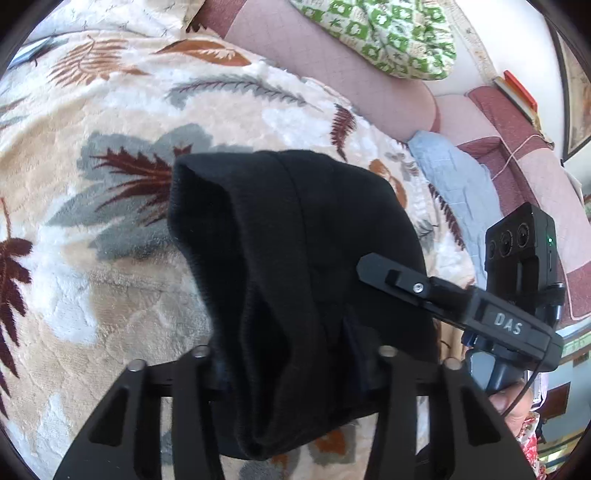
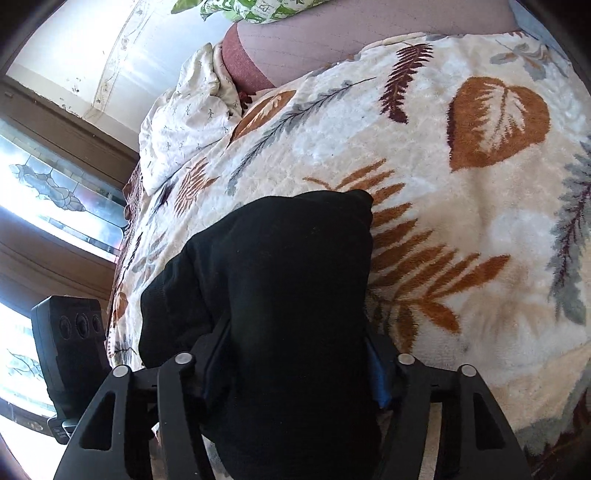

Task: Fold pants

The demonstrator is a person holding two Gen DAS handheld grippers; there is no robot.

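The black pants (image 1: 295,266) are bunched up over a leaf-patterned blanket (image 1: 110,221) on a bed. My left gripper (image 1: 291,373) is shut on a fold of the black cloth, which hides its fingertips. The right gripper shows in the left wrist view (image 1: 417,291) at the pants' right edge. In the right wrist view my right gripper (image 2: 295,369) is shut on the black pants (image 2: 288,277), with the cloth draped over its fingers. The left gripper's body (image 2: 70,343) is at the lower left.
A green patterned pillow (image 1: 384,33) and a pink quilted cover (image 1: 332,74) lie at the far side of the bed. A light blue cloth (image 1: 454,177) lies at the right. A window (image 2: 55,192) is at the left of the bed.
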